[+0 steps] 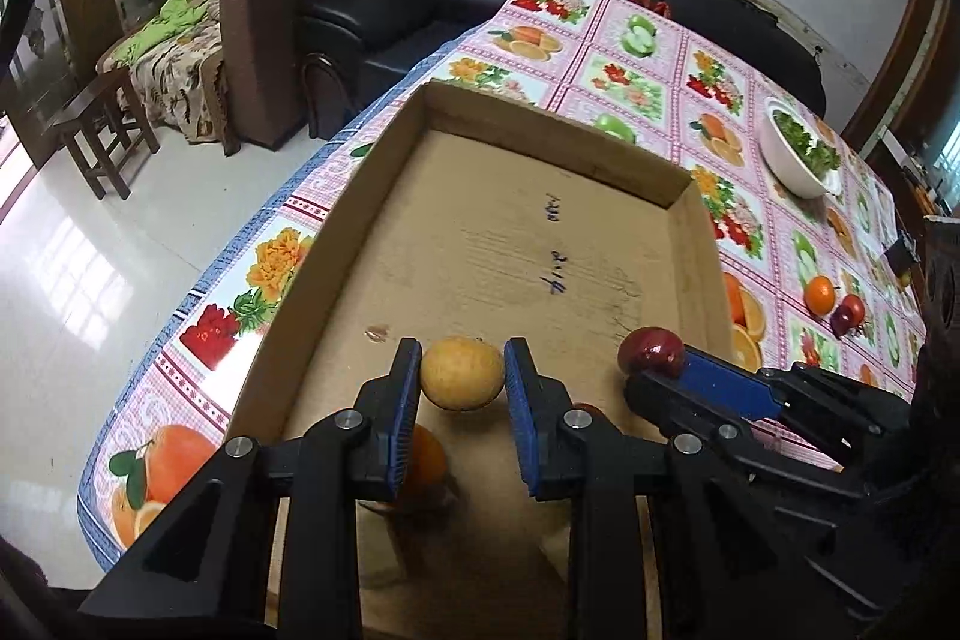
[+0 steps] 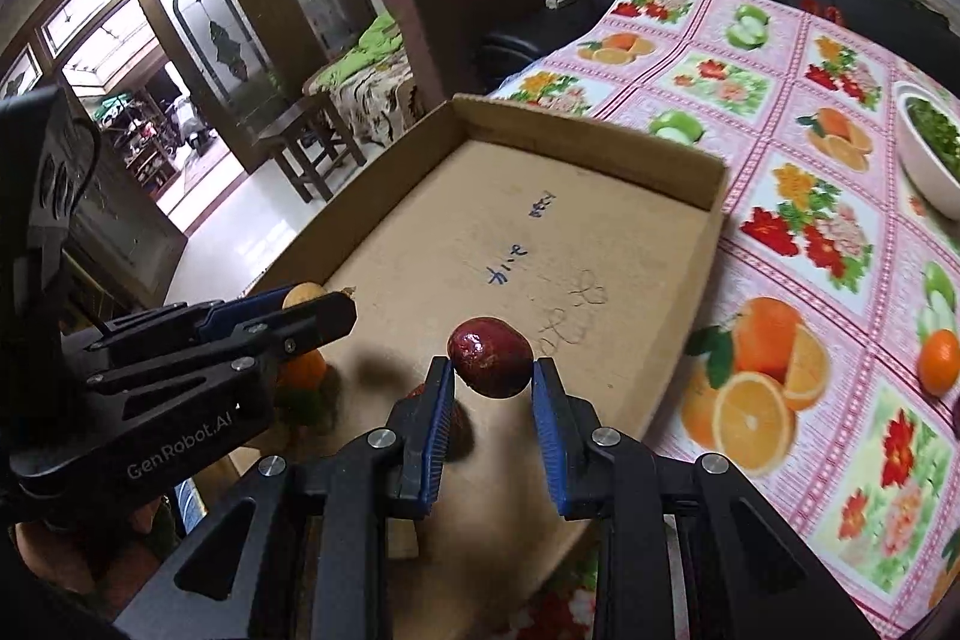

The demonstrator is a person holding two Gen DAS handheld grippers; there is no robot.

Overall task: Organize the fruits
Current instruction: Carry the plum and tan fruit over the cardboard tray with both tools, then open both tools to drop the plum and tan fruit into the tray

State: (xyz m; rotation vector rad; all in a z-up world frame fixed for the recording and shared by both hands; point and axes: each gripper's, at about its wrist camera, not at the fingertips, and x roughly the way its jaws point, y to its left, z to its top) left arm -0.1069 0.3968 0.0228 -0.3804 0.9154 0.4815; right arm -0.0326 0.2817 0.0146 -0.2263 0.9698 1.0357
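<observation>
1. My left claw [image 1: 462, 370] grips a yellow fruit [image 1: 462, 372], its blue pads [image 1: 407, 400] pressed to both sides; the fruit hangs clear above the floor of the box [image 1: 516, 232].
2. My right claw [image 2: 491, 379] grips a dark red fruit [image 2: 491, 364] the same way, also held above the box floor, near its right wall.
3. From the left camera, the right claw shows side-on at my right, the red fruit at its tip.
4. From the right camera, the left claw shows at my left, with a sliver of the yellow fruit peeking past its fingers.
5. An orange [image 1: 423, 460] sits on the box floor just under and behind my left claw, partly hidden by the left finger.
6. Something red [image 2: 420, 391] shows beside my right claw's left finger; too little is visible to name it.
7. The box is a shallow open cardboard tray on a table with a fruit-print cloth [image 1: 636, 58]; blue handwriting marks its floor.
8. Outside the box, on the cloth to my right, lie a second orange [image 1: 820, 294] and a second red fruit [image 1: 847, 314], touching or nearly so.
9. A white bowl [image 1: 789, 160] of chopped greens stands farther back on the cloth, well apart from the box.
</observation>
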